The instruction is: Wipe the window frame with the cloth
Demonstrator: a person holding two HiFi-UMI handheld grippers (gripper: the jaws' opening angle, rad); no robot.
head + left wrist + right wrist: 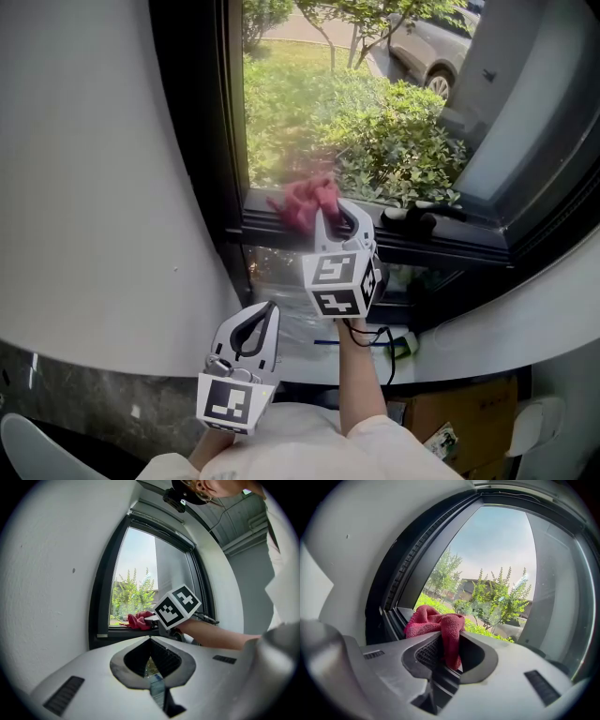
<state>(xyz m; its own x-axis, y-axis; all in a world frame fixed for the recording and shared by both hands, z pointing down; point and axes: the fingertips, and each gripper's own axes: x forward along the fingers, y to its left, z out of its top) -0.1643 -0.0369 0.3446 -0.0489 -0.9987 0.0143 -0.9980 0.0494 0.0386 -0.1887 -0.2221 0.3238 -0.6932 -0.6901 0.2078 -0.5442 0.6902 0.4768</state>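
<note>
The right tool [446, 645] is clamped on the red cloth [430, 621], which lies on the bottom rail of the dark window frame [448, 246], near its left corner. The left tool [150, 642] hangs lower beside the white wall [103, 187], its jaws together with nothing between them.

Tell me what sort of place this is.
Probably indoors, at a ground-level window: a dark window frame set in a white wall, shrubs and a parked car just outside. Home or office, I cannot tell.
</note>
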